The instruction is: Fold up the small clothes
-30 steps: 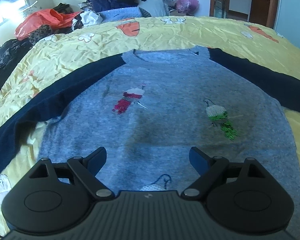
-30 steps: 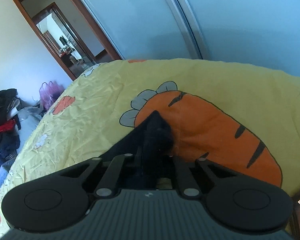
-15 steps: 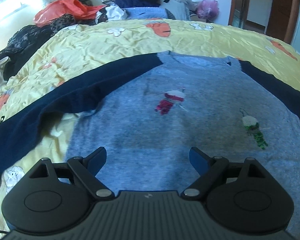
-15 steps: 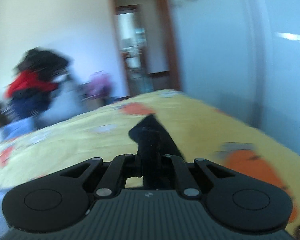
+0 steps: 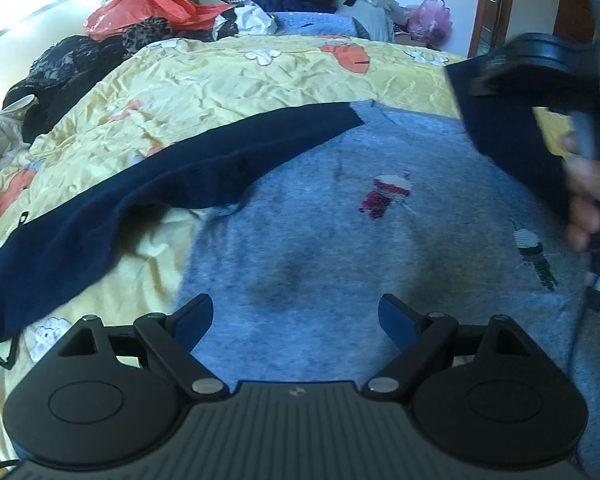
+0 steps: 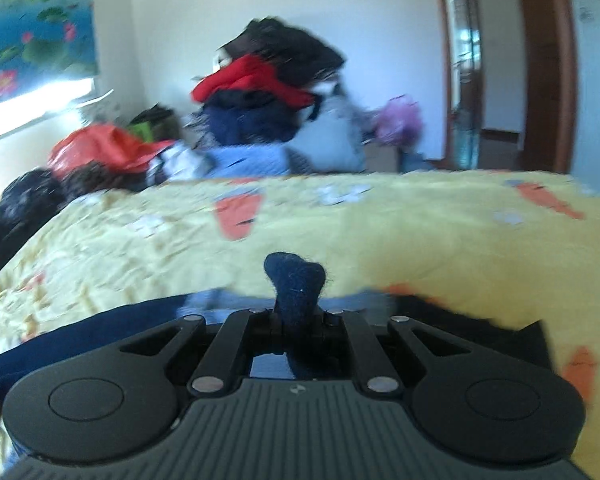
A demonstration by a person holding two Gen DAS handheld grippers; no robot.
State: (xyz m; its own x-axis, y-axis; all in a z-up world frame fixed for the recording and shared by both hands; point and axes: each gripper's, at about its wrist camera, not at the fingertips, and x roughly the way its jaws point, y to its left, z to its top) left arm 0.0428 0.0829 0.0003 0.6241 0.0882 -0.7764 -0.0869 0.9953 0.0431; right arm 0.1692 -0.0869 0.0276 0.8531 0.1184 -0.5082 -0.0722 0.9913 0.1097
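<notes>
Sweater (image 5: 340, 248), grey with navy sleeves, lies flat on the yellow carrot-print bedspread (image 5: 228, 80). Over the sweater's lower body the left gripper (image 5: 296, 318) hangs with jaws spread wide, holding nothing. Above the sweater's far side, the right gripper (image 6: 296, 316) is clamped on the navy sleeve end (image 6: 294, 280), lifting it off the sweater.

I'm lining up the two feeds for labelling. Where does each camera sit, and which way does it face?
Left wrist: on the open left hand-held gripper, facing down the bed over the grey sweater; the person's right hand shows.
Right wrist: on the right hand-held gripper, shut on the navy sleeve, facing across the bed; no hand visible.
Shared: yellow bedspread, clothes pile, doorway.
</notes>
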